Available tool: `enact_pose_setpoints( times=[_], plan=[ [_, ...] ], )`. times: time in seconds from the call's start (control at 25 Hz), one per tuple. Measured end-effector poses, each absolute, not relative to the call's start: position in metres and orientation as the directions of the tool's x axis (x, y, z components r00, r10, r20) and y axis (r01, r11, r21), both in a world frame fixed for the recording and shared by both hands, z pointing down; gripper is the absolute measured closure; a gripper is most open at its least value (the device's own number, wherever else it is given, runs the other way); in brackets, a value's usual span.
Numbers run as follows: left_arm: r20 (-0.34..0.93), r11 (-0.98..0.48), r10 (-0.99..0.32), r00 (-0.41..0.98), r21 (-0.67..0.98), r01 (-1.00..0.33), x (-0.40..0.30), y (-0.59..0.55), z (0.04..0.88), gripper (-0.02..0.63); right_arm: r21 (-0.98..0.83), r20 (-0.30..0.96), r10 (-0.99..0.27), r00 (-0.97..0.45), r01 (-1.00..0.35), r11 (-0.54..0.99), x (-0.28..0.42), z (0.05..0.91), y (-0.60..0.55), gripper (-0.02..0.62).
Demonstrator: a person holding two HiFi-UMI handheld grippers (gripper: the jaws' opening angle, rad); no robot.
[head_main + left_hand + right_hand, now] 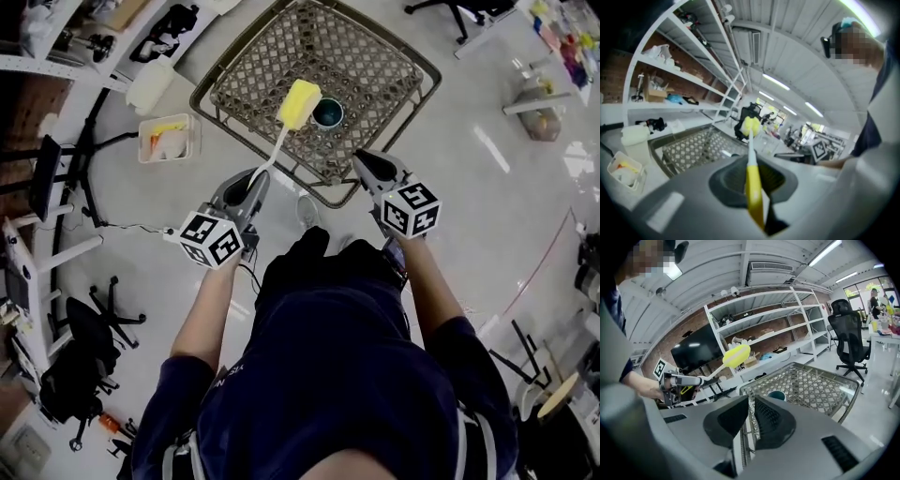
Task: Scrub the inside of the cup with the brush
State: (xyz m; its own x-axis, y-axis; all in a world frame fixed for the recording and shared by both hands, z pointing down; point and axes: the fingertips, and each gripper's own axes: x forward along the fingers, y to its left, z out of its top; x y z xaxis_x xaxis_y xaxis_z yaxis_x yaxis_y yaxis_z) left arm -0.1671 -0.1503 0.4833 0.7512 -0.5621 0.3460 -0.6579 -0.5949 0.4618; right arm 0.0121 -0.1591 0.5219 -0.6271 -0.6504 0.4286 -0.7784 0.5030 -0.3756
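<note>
A small teal cup [327, 112] stands on the glass-topped wicker table [375, 66]; it also shows in the right gripper view [777, 394]. A brush with a yellow sponge head [299, 103] and a white-and-yellow handle sticks out of my left gripper [258, 176], which is shut on the handle [753, 187]. The sponge head hangs over the table just left of the cup, apart from it. My right gripper [366, 161] hovers at the table's near edge, right of the brush, jaws shut with nothing between them [751, 416].
A white bin [169, 138] with yellow and white items and a white container [150, 84] sit on the floor left of the table. White shelves [764, 329] line the brick wall. A black office chair [848, 336] stands beyond the table.
</note>
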Motion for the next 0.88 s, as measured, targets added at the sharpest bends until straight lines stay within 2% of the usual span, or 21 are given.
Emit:
enact_pose_setpoints(
  times=[0.08, 0.12, 0.16, 0.2, 0.32, 0.72, 0.88],
  plan=[
    [0.365, -0.605, -0.546, 0.755, 0.451, -0.656, -0.168, -0.162, 0.489, 0.571, -0.359, 0.445, -0.652, -0.614, -0.789, 0.498, 0.013, 0.538, -0.172, 0.582],
    [0.374, -0.610, -0.538, 0.756, 0.447, -0.655, -0.168, -0.166, 0.492, 0.570, -0.354, 0.453, -0.650, -0.609, -0.793, 0.496, 0.014, 0.546, -0.178, 0.552],
    [0.384, -0.613, -0.530, 0.756, 0.443, -0.654, -0.167, -0.169, 0.495, 0.571, -0.350, 0.461, -0.648, -0.606, -0.796, 0.494, 0.015, 0.555, -0.183, 0.483],
    [0.395, -0.616, -0.522, 0.756, 0.439, -0.654, -0.166, -0.172, 0.498, 0.571, -0.347, 0.468, -0.647, -0.603, -0.798, 0.493, 0.016, 0.563, -0.189, 0.447],
    [0.429, -0.613, -0.506, 0.748, 0.431, -0.662, -0.167, -0.178, 0.506, 0.571, -0.328, 0.475, -0.638, -0.606, -0.795, 0.511, 0.014, 0.585, -0.205, 0.379],
    [0.519, -0.573, -0.515, 0.682, 0.383, -0.725, -0.157, -0.184, 0.531, 0.569, -0.212, 0.482, -0.576, -0.660, -0.726, 0.654, -0.004, 0.654, -0.259, 0.261],
    [0.550, -0.568, -0.502, 0.668, 0.373, -0.734, -0.153, -0.184, 0.544, 0.570, -0.158, 0.499, -0.539, -0.678, -0.683, 0.713, -0.016, 0.682, -0.266, 0.238]
  ],
)
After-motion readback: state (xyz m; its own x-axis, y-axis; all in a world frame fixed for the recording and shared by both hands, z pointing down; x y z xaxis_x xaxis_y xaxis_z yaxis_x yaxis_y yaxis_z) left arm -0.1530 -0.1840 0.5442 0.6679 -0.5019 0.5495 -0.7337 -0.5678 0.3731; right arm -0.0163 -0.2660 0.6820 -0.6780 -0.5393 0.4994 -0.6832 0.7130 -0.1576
